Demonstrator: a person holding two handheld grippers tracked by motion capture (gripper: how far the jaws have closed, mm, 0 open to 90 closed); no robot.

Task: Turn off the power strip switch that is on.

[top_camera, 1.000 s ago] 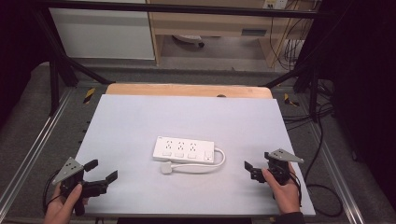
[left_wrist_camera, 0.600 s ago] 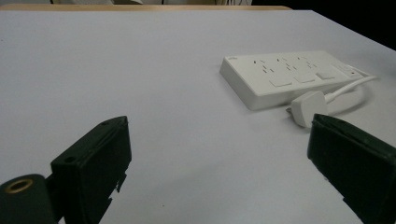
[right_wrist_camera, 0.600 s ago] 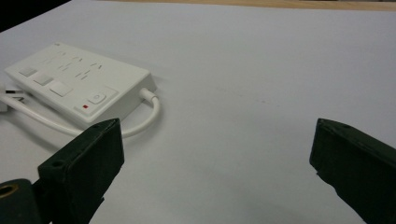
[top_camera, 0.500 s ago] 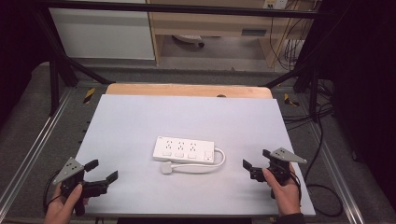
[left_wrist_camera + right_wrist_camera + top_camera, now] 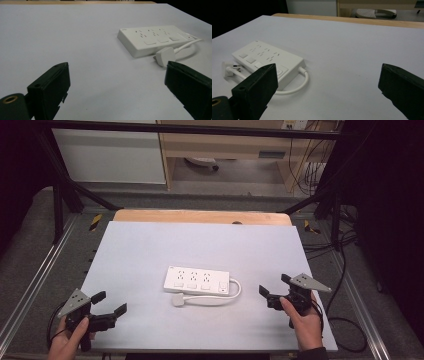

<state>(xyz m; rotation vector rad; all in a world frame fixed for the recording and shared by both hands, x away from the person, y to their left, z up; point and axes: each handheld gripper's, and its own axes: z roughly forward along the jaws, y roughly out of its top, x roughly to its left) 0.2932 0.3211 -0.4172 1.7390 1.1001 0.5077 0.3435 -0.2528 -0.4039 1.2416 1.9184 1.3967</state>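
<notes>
A white power strip lies flat near the middle of the pale table, its short cable looping round to a white plug just in front of it. My left gripper hovers at the table's front left corner, open and holding nothing. From the left gripper view the power strip and plug lie ahead to the right, well beyond the jaws. At the front right, my right gripper is open and empty, pointing toward the strip. In the right gripper view the power strip lies just past the left jaw.
A wooden board edges the table's far side. Metal frame rails run along both sides. Black cables trail on the floor to the right. A cabinet and shelving stand behind the table.
The right gripper has edged slightly left toward the strip. The left gripper has barely shifted. The power strip has not moved.
</notes>
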